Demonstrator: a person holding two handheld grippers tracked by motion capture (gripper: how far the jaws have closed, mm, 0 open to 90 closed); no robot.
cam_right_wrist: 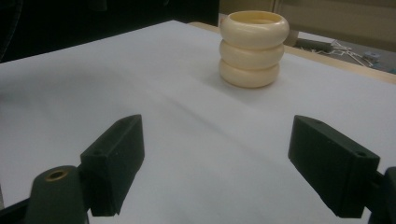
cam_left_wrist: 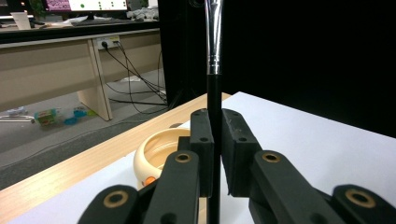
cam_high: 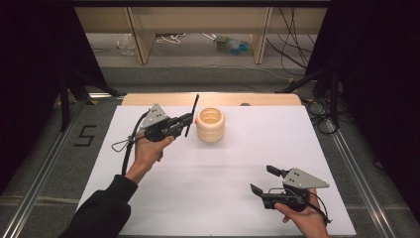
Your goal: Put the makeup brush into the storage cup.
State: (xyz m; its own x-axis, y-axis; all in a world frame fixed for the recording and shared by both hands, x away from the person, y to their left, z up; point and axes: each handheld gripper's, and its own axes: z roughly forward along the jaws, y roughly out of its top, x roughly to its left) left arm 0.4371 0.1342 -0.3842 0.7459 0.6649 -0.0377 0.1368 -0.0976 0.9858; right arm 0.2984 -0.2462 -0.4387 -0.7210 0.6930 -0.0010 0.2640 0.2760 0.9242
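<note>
A cream ribbed holder [cam_high: 210,125], shaped like three stacked rings, stands at the back middle of the white table [cam_high: 223,168]; the same holder [cam_right_wrist: 252,47] [cam_left_wrist: 154,156] appears ahead of each gripper. My left gripper [cam_high: 188,119] [cam_left_wrist: 215,140] hovers just left of the holder, shut on a thin black brush [cam_high: 192,114] [cam_left_wrist: 214,88] with a metal ferrule, held roughly upright and slightly tilted. My right gripper [cam_high: 265,179] [cam_right_wrist: 224,158] rests low at the front right, open, with nothing between its jaws.
The white sheet covers a wooden table whose back edge [cam_high: 213,99] shows behind the holder. Beyond it are floor cables and desk legs [cam_high: 141,39]. Dark curtains flank both sides. Open white surface lies between the two grippers.
</note>
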